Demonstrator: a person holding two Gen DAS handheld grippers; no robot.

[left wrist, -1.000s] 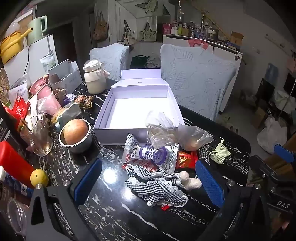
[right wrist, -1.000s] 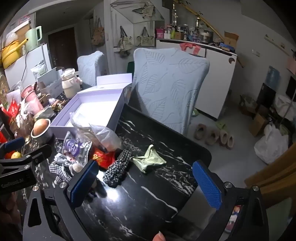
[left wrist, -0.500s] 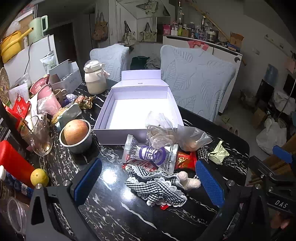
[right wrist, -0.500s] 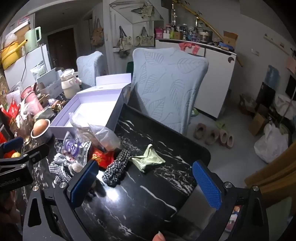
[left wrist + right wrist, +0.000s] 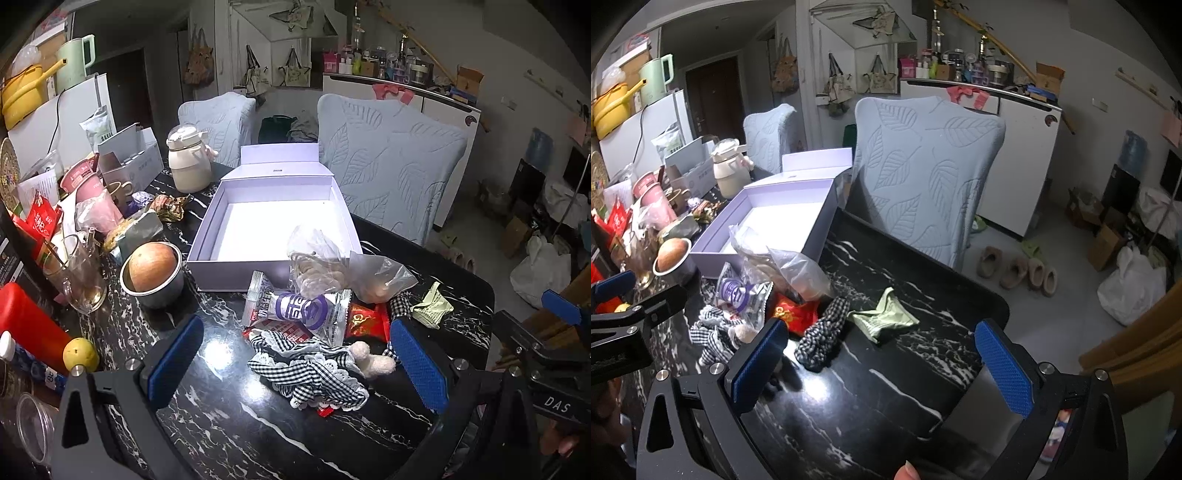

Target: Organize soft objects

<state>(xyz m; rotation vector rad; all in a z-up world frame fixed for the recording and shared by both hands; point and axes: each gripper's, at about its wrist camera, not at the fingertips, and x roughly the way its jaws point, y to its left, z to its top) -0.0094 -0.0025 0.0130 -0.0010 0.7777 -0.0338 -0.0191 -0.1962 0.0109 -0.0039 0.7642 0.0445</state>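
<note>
A checked frilled cloth (image 5: 314, 373) with a small plush toy (image 5: 371, 360) lies on the black marble table (image 5: 229, 435), in front of my open left gripper (image 5: 295, 363). A dark checked scrunchie (image 5: 823, 332) and a pale green cloth (image 5: 882, 319) lie ahead of my open right gripper (image 5: 882, 367). The green cloth also shows in the left wrist view (image 5: 430, 304). An open white box (image 5: 273, 229) stands empty behind the pile. Snack packets (image 5: 299, 306) and clear plastic bags (image 5: 332, 266) lie between the box and the cloths.
A steel bowl with an apple (image 5: 153, 273), a glass (image 5: 83, 273), a lemon (image 5: 79, 354), a red bottle (image 5: 26, 317) and cups crowd the table's left side. A cream kettle (image 5: 188, 162) stands behind. Two covered chairs (image 5: 923, 173) stand along the table's far edge.
Both grippers have shifted only slightly; the views are almost the same. Nothing was picked up or moved.
</note>
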